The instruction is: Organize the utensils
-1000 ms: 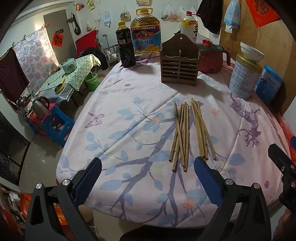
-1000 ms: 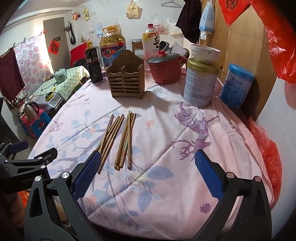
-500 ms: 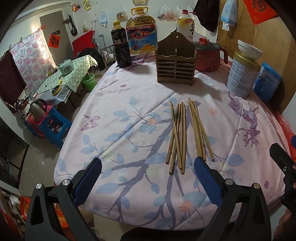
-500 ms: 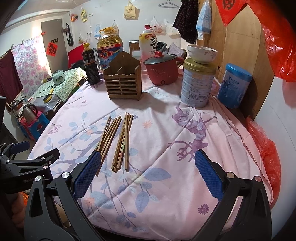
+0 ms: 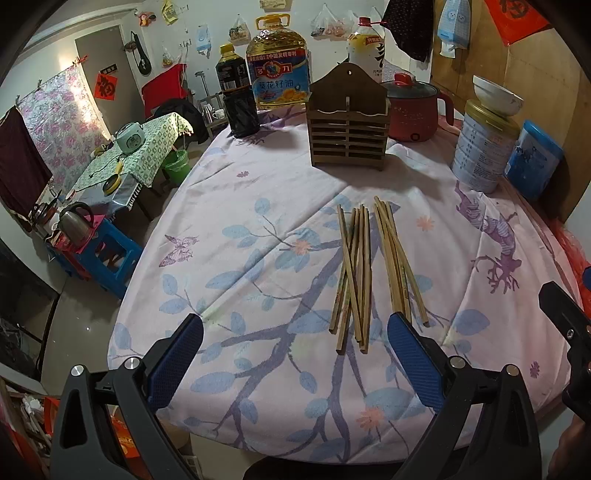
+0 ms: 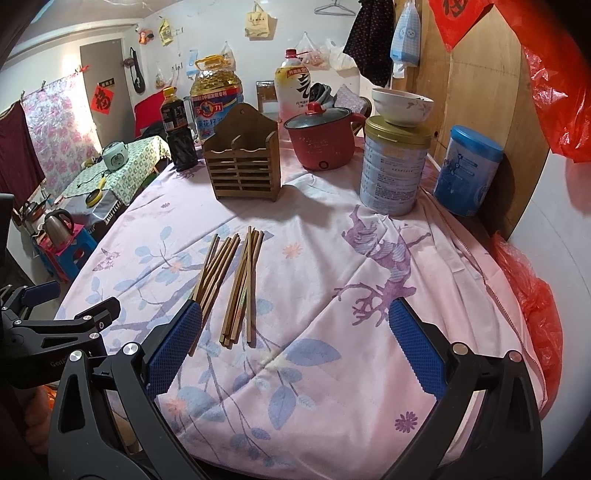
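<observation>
Hanger (image 6: pixel 334 8) only from right wrist

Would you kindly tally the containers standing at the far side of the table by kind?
Bottles: 3 (dark bottle, oil jug, white bottle)
Tins: 2 (silver tin, blue tin)
Pots: 1 (red pot)
Wooden holders: 1 (wooden holder)
Bowls: 1 (white bowl, on the silver tin)
Total: 8

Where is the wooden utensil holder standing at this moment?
In both views the wooden utensil holder stands upright at the far side of the table, beyond the chopsticks, between the dark bottle and the red pot.
</observation>
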A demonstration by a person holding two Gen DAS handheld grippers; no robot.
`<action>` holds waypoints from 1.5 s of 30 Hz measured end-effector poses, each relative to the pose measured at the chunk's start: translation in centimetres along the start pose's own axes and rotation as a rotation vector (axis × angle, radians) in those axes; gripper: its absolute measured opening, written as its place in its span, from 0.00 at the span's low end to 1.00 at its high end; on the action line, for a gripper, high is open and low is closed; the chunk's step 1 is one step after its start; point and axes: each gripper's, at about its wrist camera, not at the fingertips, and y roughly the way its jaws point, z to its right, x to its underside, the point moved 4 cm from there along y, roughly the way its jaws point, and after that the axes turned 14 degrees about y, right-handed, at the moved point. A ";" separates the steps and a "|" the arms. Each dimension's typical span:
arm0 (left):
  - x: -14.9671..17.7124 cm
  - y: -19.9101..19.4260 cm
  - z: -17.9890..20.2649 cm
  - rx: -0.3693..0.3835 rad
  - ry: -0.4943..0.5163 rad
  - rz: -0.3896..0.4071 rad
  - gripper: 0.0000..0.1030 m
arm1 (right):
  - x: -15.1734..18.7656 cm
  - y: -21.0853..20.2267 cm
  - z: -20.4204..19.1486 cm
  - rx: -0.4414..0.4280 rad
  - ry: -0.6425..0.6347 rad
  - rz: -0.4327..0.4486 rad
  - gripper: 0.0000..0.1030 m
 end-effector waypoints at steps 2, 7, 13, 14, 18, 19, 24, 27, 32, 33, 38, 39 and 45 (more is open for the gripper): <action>-0.1 0.0 0.0 0.000 0.001 -0.001 0.95 | 0.0 0.1 0.0 0.000 0.000 0.001 0.94; -0.2 0.1 0.1 -0.001 0.001 -0.001 0.95 | -0.2 0.2 0.1 -0.001 -0.001 -0.004 0.94; -0.2 0.2 0.1 -0.003 0.005 0.000 0.95 | -0.2 0.2 0.0 -0.001 -0.001 -0.004 0.94; -0.2 0.1 0.1 -0.004 0.004 0.001 0.95 | -0.2 0.2 0.0 -0.001 -0.002 -0.004 0.94; -0.2 0.2 0.1 -0.004 0.004 0.001 0.95 | -0.4 0.5 -0.1 -0.002 -0.004 -0.003 0.94; -0.2 0.1 0.2 -0.004 0.004 0.002 0.95 | -0.4 0.5 -0.2 -0.001 -0.005 -0.002 0.94; -0.3 0.2 0.1 -0.004 0.004 0.002 0.95 | -0.3 0.4 -0.1 -0.001 -0.004 -0.001 0.94; -0.3 0.2 0.1 -0.005 0.003 0.001 0.95 | -0.4 0.5 -0.1 -0.001 -0.004 -0.001 0.94; -0.5 0.3 0.2 -0.007 0.003 0.002 0.95 | -0.3 0.3 -0.1 -0.001 -0.003 0.000 0.94; -0.6 0.4 0.2 -0.009 0.005 0.003 0.95 | -0.4 0.3 -0.1 -0.002 -0.003 0.002 0.95; -0.7 0.2 0.2 -0.016 0.015 0.013 0.95 | -0.6 0.3 -0.2 -0.003 -0.003 0.007 0.94; -0.7 0.3 0.1 -0.017 0.015 0.015 0.95 | -0.6 0.3 -0.2 -0.003 -0.003 0.008 0.94; -0.7 0.0 0.1 -0.021 0.017 0.021 0.95 | -0.6 0.2 -0.1 -0.002 -0.002 0.007 0.94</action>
